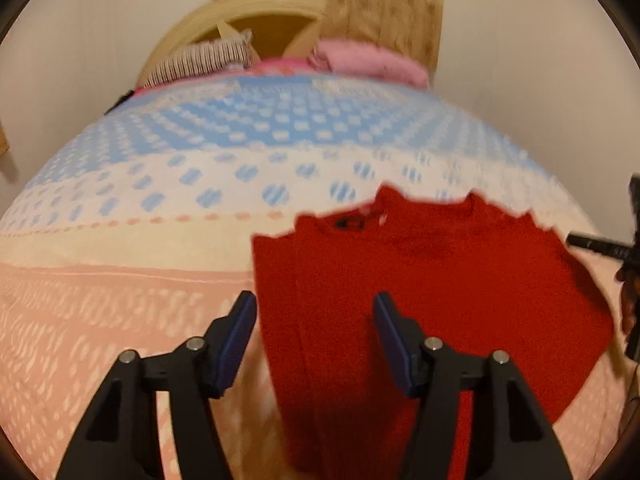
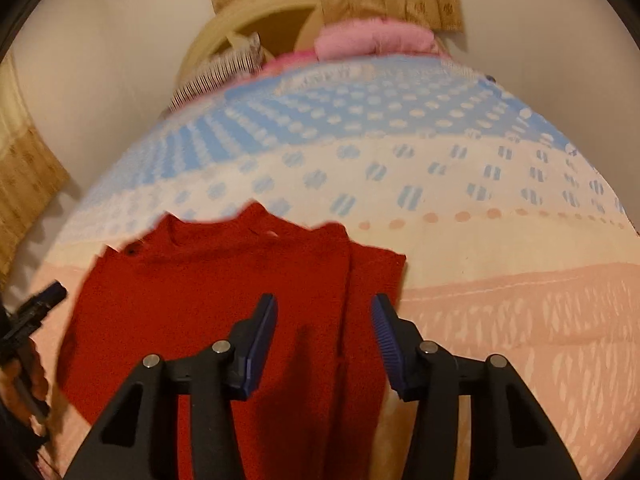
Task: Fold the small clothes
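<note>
A small red top point(image 1: 440, 280) lies flat on the bed, neckline away from me, with its sides folded in lengthwise. In the left wrist view my left gripper point(image 1: 314, 312) hovers over the top's left folded edge. Its blue pads point(image 1: 240, 328) stand apart, and the cloth below them is not pinched. In the right wrist view the red top point(image 2: 200, 280) fills the lower left. My right gripper point(image 2: 323, 306) is open above the top's right folded strip, with nothing pressed between its fingers point(image 2: 384, 328).
The bedspread point(image 1: 120, 280) is pink near me and cream and blue farther off. Folded pink clothes point(image 1: 360, 60) and a striped cloth point(image 1: 200, 60) lie at the far edge by a wooden headboard point(image 1: 256, 12). A hand with the left tool point(image 2: 28, 320) shows at the left edge.
</note>
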`<state>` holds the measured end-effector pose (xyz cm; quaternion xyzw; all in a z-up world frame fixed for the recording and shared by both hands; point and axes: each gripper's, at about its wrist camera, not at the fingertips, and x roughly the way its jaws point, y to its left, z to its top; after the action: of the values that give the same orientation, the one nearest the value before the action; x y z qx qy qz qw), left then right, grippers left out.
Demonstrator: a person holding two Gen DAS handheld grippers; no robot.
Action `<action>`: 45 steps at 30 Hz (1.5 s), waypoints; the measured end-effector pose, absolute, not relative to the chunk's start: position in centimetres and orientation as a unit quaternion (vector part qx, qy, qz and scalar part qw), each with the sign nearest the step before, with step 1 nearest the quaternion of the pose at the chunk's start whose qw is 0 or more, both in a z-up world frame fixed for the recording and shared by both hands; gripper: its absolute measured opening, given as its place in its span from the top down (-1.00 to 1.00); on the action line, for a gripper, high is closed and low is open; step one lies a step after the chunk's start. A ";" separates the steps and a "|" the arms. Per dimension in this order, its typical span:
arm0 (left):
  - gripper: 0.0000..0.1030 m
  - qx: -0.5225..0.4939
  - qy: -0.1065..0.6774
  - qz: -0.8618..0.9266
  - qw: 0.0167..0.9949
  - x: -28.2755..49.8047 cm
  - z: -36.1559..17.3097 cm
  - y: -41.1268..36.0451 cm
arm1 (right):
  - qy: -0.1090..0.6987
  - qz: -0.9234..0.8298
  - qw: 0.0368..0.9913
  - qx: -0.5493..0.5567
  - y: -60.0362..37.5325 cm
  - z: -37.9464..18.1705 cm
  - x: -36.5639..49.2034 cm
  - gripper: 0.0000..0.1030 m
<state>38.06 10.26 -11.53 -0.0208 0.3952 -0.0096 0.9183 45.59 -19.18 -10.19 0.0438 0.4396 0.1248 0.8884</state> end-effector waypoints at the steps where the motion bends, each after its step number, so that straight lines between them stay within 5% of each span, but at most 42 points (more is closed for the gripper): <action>1: -0.14 -0.020 0.405 -0.001 0.914 38.7 -12.3 10.1 | 0.445 0.130 0.885 0.040 -18.9 -10.6 45.9 0.02; 3: -0.12 -0.019 0.420 0.008 0.907 39.3 -13.3 10.0 | 0.464 0.140 0.874 0.018 -17.8 -11.8 46.5 0.04; 5: -0.12 -0.024 0.415 0.016 0.909 39.3 -13.5 9.9 | 0.471 0.129 0.872 -0.015 -16.9 -12.6 46.5 0.88; 11: -0.13 -0.005 0.401 0.030 0.916 39.1 -12.7 9.1 | 0.428 0.103 0.898 -0.004 -18.6 -11.2 46.1 0.90; 19: -0.32 -0.002 0.407 0.042 0.912 38.3 -13.2 9.4 | 0.450 0.094 0.888 0.013 -19.9 -13.3 46.4 0.88; 21: -0.33 -0.005 0.404 0.036 0.914 37.7 -12.9 9.5 | 0.451 0.087 0.888 0.019 -20.0 -12.8 46.1 0.63; 23: -0.39 0.002 0.400 0.038 0.916 37.2 -12.7 9.3 | 0.431 0.080 0.899 0.008 -19.4 -11.3 45.1 0.06; 28: -0.42 0.037 0.393 0.046 0.918 37.3 -12.9 8.1 | 0.394 0.155 0.906 0.002 -16.3 -8.3 42.5 0.05; 45: -0.83 0.038 0.403 0.052 0.913 38.0 -14.3 7.9 | 0.426 0.135 0.894 0.034 -18.5 -13.8 42.8 0.05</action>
<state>37.99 7.88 -14.31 0.0381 0.4028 0.0518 0.9130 42.78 -18.48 -13.79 0.0340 0.4265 0.1352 0.8937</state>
